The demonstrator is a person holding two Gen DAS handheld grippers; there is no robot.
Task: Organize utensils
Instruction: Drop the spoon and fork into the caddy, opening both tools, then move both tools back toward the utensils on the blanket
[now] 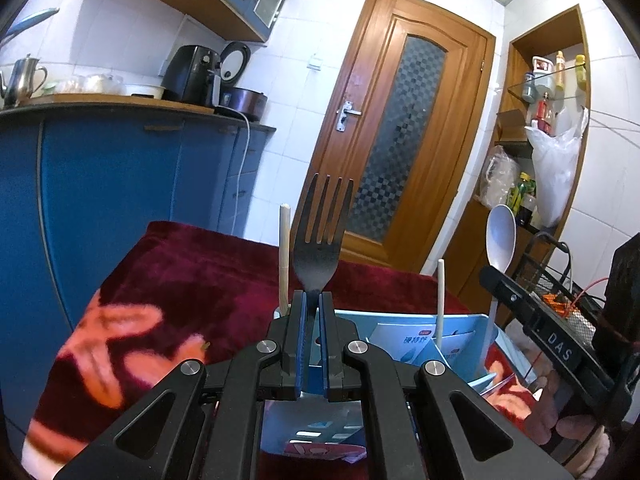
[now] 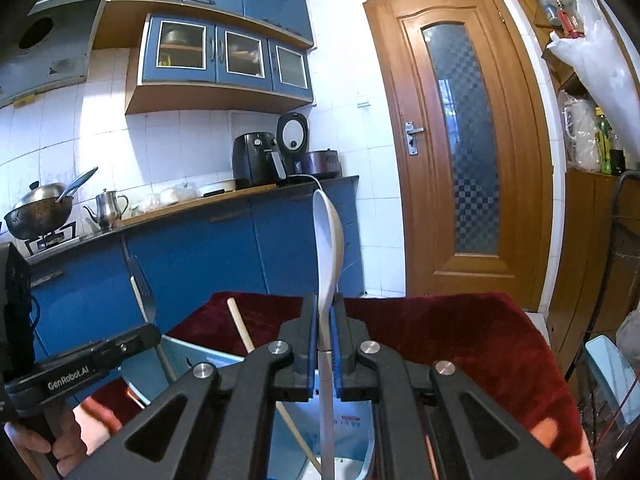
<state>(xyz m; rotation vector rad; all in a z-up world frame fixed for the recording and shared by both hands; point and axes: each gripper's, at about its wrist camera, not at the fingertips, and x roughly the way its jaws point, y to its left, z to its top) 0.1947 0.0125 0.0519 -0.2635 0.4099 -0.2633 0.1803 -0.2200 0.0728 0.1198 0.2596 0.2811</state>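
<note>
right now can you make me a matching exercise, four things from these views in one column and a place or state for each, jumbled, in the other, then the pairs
Things
1. black fork
2. white spoon
3. wooden chopsticks
4. light blue box

Places or states
A. on the dark red cloth, utensils standing in it
B. upright, pinched by the left gripper
C. ungripped, standing in the box
D. bowl up, clamped by the right gripper

Pairs: 1-B, 2-D, 3-C, 4-A
</note>
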